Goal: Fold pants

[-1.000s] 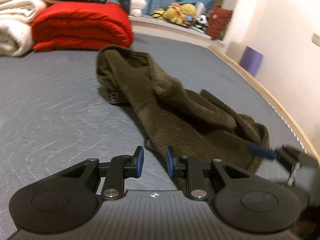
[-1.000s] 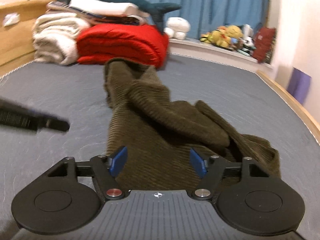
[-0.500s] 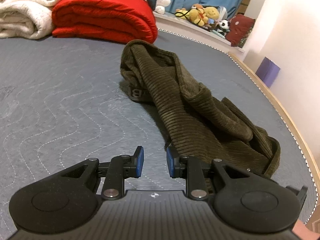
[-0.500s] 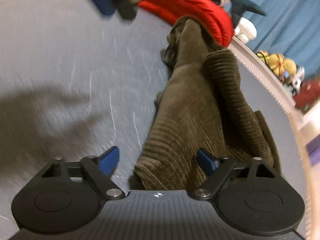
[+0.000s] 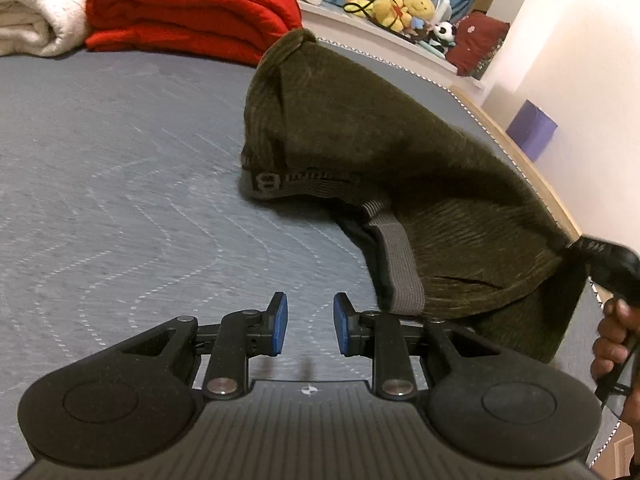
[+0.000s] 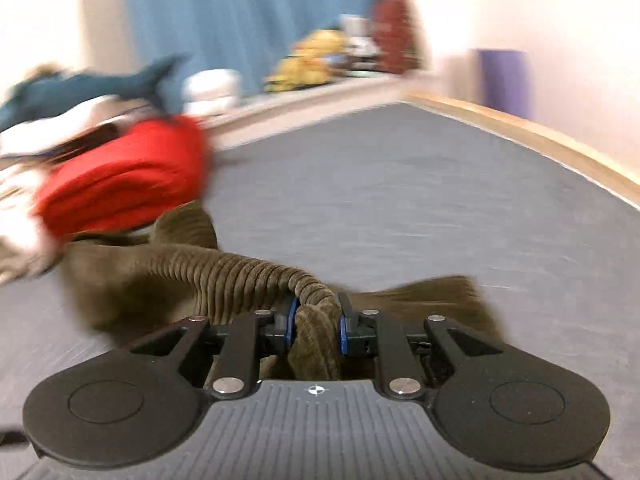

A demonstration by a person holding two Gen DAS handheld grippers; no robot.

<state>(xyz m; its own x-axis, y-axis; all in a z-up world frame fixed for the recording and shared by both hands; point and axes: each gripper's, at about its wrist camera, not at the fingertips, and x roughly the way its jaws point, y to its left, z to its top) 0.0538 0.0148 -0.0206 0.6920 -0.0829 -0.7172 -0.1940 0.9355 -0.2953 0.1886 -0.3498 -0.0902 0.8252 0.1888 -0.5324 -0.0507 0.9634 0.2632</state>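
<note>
The pants point(image 5: 384, 152), olive corduroy, lie ahead and to the right of the left gripper's point(image 5: 306, 326) jaws, one end lifted off the grey mattress point(image 5: 120, 168) and the far end near the red quilt point(image 5: 192, 8). The elastic waistband point(image 5: 400, 268) hangs just right of the left jaws, its lettered stretch resting on the mattress further ahead. The right gripper point(image 6: 317, 322) is clamped on a thick bunched roll of the corduroy, which fills the gap between its blue pads point(image 6: 289, 320) and trails away forward-left. The left jaws stand apart with nothing between them, only mattress beyond.

The main risk, as I judge it, is the single grip: with only one bunched end held, a hard pull would drag the whole garment sideways instead of spreading it flat, leaving twisted legs that cannot fold cleanly. The roll could also creep out of the pads under load (corduroy is bulky, so the bite may be on outer layers only). If the left gripper closes blindly it may catch the waistband's inner layer alone and turn the waist inside out. The quilt beyond could snag the far end.
</note>
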